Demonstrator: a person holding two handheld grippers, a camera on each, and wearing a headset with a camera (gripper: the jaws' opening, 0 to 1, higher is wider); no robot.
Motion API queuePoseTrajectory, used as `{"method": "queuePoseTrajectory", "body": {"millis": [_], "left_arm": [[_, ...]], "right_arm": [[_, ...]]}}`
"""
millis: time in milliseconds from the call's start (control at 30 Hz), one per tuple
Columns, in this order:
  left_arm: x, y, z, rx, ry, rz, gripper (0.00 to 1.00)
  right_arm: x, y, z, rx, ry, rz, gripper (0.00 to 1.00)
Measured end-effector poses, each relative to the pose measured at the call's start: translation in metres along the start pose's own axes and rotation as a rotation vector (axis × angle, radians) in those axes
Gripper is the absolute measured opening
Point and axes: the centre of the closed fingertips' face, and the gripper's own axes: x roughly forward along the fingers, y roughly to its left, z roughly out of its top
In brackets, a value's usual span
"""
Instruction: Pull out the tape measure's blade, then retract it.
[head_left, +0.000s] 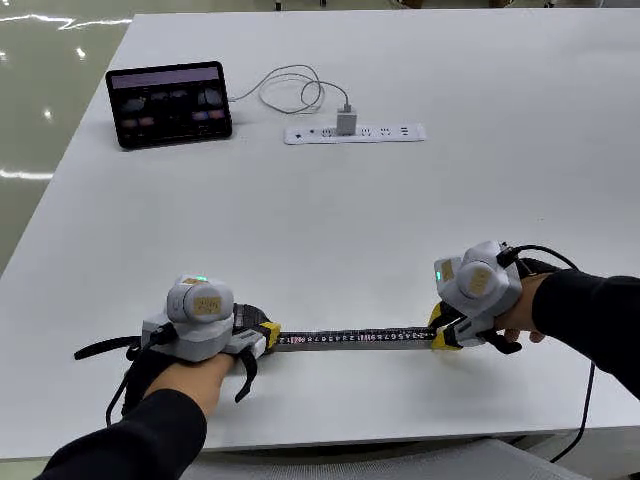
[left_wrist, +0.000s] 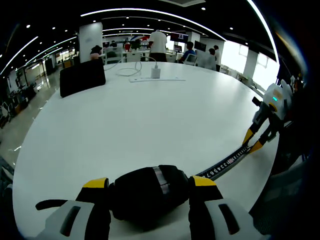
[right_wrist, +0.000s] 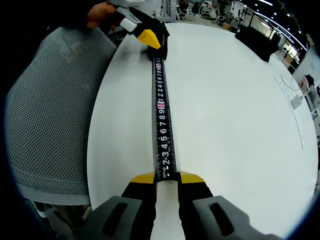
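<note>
Close to the near edge of the table (head_left: 320, 230), toward its left side, the left gripper (head_left: 266, 336) squeezes the round black body of the tape measure (left_wrist: 145, 197) with its two yellow-tipped jaws. The body sits right between the jaws, down at the table top. The blade (head_left: 355, 338) comes out of it and runs flat along the near edge toward the right. At its other end, the right gripper (head_left: 446, 338) has its jaws pressed together on the tip of the blade, pinching it. In the right gripper view the numbers on the blade run straight away from the jaws to the left gripper at the far end. A grey mesh chair (right_wrist: 50, 115) is just off the near edge. Far back on the table lies a white power strip (head_left: 355, 132) with a charger (head_left: 346, 122) plugged in, and a white cable (head_left: 290, 88) loops behind it. A dark tablet (head_left: 170, 103) sits near the far left corner.
</note>
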Motion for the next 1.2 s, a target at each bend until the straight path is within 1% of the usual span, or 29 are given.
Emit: {"method": "queuePoseTrajectory", "body": {"millis": [1200], "left_arm": [[0.001, 0.0, 0.001, -0.002, 0.001, -0.004, 0.59]], "right_arm": [[0.006, -0.002, 0.017, 0.013, -0.037, -0.009, 0.11]]}}
